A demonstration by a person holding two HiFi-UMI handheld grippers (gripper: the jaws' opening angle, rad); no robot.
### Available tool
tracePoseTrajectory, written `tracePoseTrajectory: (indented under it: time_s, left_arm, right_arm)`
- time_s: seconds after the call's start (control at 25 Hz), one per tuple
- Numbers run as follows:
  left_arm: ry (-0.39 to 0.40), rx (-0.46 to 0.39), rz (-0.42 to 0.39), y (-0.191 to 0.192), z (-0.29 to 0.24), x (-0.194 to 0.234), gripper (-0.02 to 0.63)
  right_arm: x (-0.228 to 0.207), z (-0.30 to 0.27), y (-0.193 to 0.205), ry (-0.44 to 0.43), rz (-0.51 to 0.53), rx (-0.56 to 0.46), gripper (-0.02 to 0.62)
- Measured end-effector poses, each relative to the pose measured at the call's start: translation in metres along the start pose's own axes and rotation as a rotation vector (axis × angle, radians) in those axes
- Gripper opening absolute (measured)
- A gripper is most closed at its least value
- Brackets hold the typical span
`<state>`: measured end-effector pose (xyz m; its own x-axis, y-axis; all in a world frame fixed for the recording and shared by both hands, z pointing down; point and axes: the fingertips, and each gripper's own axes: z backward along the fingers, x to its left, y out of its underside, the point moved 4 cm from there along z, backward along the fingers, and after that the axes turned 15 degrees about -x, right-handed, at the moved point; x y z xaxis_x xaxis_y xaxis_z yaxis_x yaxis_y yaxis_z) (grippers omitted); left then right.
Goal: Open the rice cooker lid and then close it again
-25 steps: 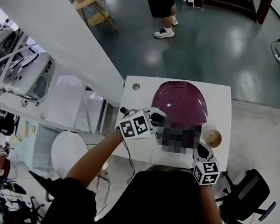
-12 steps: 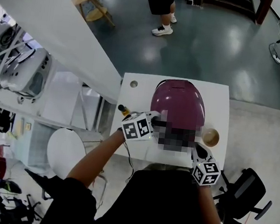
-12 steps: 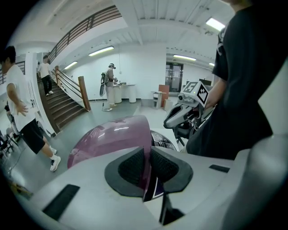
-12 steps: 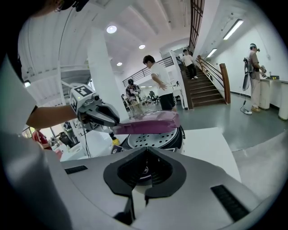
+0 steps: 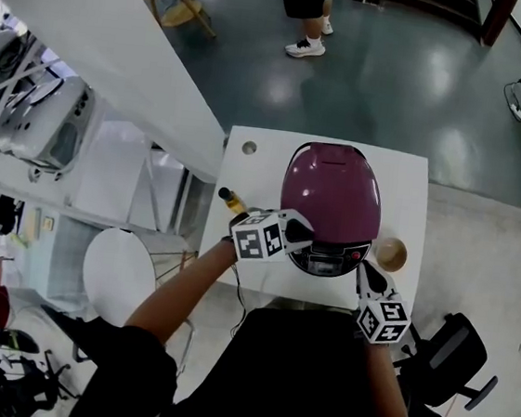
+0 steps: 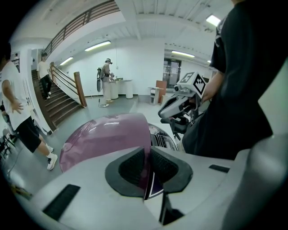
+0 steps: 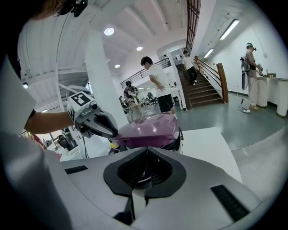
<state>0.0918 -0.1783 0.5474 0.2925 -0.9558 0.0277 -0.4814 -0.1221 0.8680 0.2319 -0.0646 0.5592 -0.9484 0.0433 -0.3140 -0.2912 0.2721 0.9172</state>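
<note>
Hanging nearest the body, the right gripper [image 5: 366, 272] sits over the near right edge of the white table [image 5: 255, 170]. Its jaws are pressed together on nothing, it is just short of a small tan cup [image 5: 392, 255], and it has not shifted in the last second. A little further out, the left gripper [image 5: 302, 237] is pinched on the front-left rim of the purple lid [image 5: 333, 188]. Its own view shows that rim running straight into the narrow slot between the pads. Over the last second this gripper has sunk, and the lid appears to have come down with it, so it now lies low over the rice cooker [image 5: 331, 260], which stands in the middle of the table with its front panel showing. From that I judge that the opening half of the task is behind and the closing half is near its end. Whether the latch has caught I cannot tell, and the right gripper's view gives no clear answer along the seam. A last firm push downward probably remains, and after that the left jaws can let go of the rim. Beyond the table lies grey floor, where a person [image 5: 307, 3] stands well apart.
</note>
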Motion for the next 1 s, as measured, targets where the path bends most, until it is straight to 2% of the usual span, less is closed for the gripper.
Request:
tracePoseTrajectory:
  time_s: [0.24, 1.0]
  left_arm:
    - [-0.017, -0.027, 0.062, 0.006, 0.0, 0.003, 0.017]
    - [-0.011, -0.011, 0.127, 0.028, -0.016, 0.001, 0.005]
  right_arm:
    - [-0.005, -0.007, -0.001, 0.0, 0.008, 0.018, 0.002]
    - [-0.018, -0.017, 0.002, 0.01, 0.013, 0.054, 0.001]
